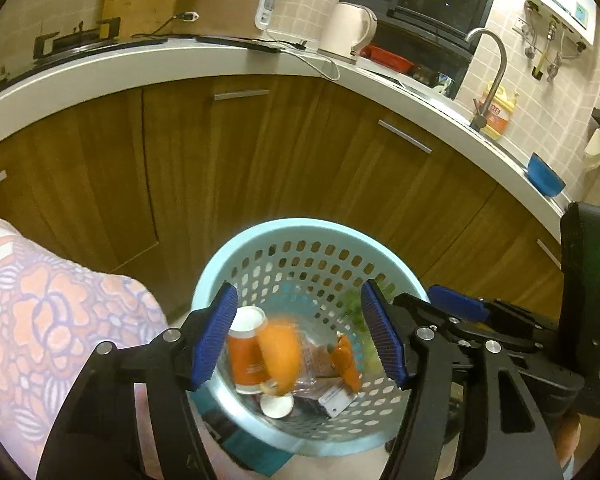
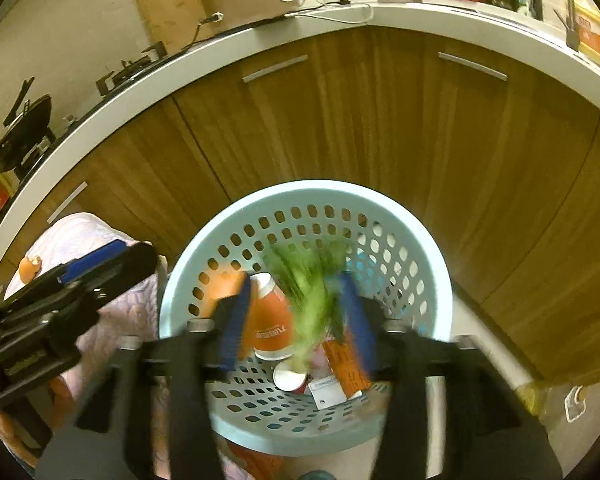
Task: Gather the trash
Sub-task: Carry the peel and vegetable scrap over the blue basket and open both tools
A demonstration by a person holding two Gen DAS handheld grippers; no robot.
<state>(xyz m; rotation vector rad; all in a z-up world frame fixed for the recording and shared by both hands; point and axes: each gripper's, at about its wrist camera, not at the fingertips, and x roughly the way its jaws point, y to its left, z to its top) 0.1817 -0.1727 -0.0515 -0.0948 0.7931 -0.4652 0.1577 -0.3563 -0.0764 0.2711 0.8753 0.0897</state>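
Observation:
A light blue perforated trash basket (image 1: pixel 260 232) stands on the floor by the cabinets; it also shows in the right wrist view (image 2: pixel 432 248). Inside lie an orange cup (image 1: pixel 246 360), a small paper cup (image 1: pixel 277 405), wrappers and a white tag. My left gripper (image 1: pixel 298 338) is open above the basket; a blurred orange piece (image 1: pixel 280 354) is in the air between its fingers, falling. My right gripper (image 2: pixel 296 326) is open above the basket; a blurred green leafy bunch (image 2: pixel 310 296) is dropping between its fingers.
Wooden cabinet doors (image 1: pixel 260 152) and a white countertop (image 1: pixel 140 68) curve behind the basket. A floral-cloth-covered surface (image 1: pixel 52 320) sits at the left, with an orange peel (image 2: pixel 30 268) on it. A kettle (image 1: pixel 350 32), faucet (image 1: pixel 496 76) and blue bowl (image 1: pixel 544 176) stand on the counter.

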